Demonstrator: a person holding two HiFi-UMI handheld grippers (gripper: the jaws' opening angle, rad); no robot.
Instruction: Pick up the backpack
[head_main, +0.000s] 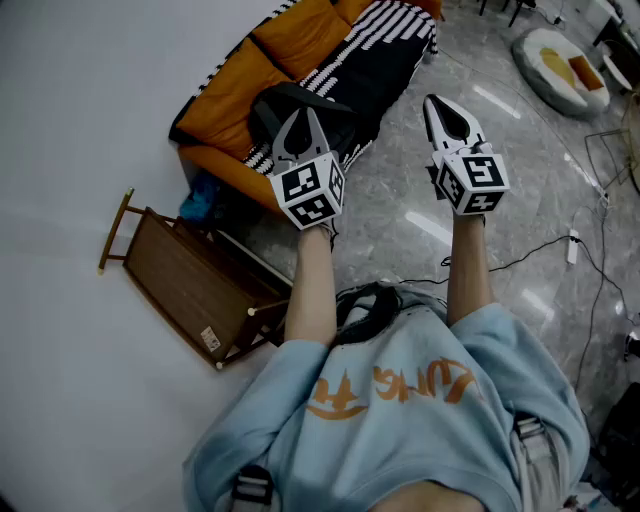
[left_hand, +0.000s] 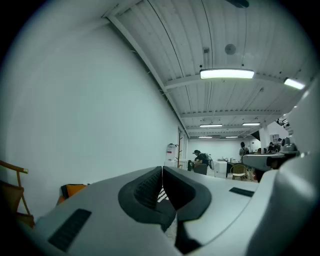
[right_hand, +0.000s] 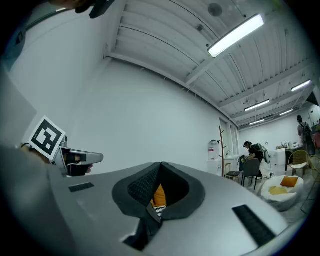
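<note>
Left gripper (head_main: 303, 113) and right gripper (head_main: 435, 103) are hovering level, jaws closed on nothing. The backpack (head_main: 266, 110), apparently the dark bundle on the sofa (head_main: 220, 105) at eleven o'clock, is lying untouched, awaiting pickup.

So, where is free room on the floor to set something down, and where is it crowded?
Free: the grey floor between the sofa, the round cushion and the black cable. Crowded: by the wall, where a folded wooden stand and a blue thing lie beside the sofa.
</note>
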